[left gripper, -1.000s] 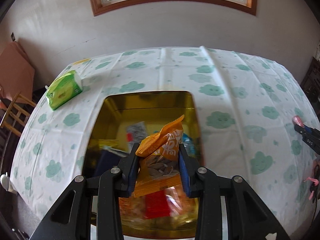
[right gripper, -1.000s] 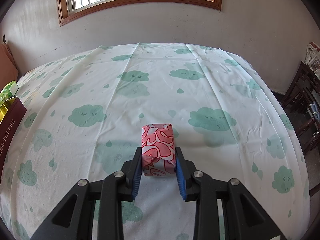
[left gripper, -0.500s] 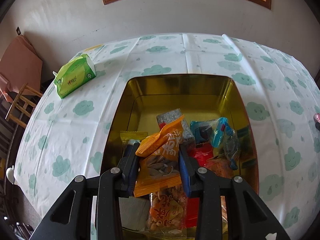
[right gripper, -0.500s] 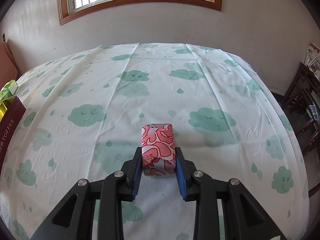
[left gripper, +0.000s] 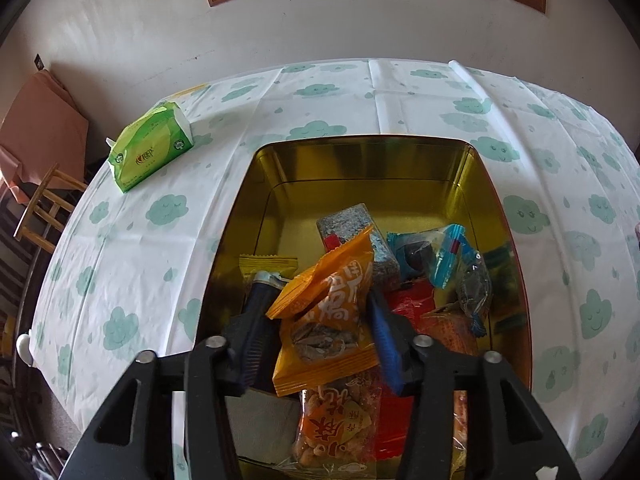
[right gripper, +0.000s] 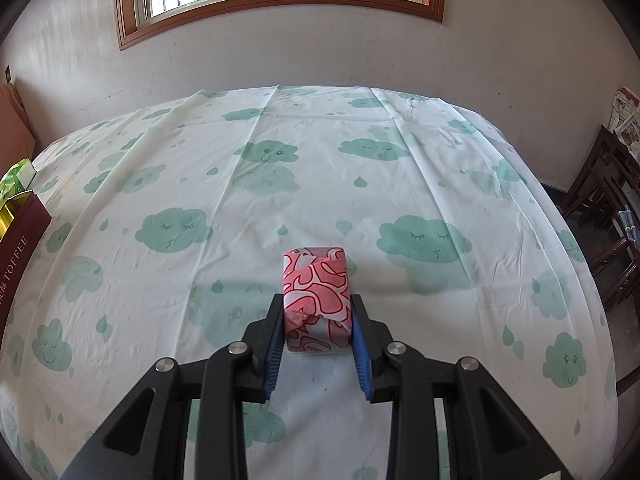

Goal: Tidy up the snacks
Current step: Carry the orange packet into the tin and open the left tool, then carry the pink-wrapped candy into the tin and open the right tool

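At lower centre, the left tongs (left gripper: pixel 316 336) are opening around an orange snack packet (left gripper: pixel 328 320), its long axis upright, over the gold tin (left gripper: pixel 360 160). The right tongs (right gripper: pixel 316 334) pinch a pink wrapped block (right gripper: pixel 316 288) pointing away, above the counter (right gripper: pixel 400 160).

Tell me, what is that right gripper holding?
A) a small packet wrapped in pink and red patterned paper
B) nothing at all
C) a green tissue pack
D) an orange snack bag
A: in the right wrist view the right gripper is shut on the pink and red packet, its blue pads pressing both sides, above the cloud-print tablecloth.
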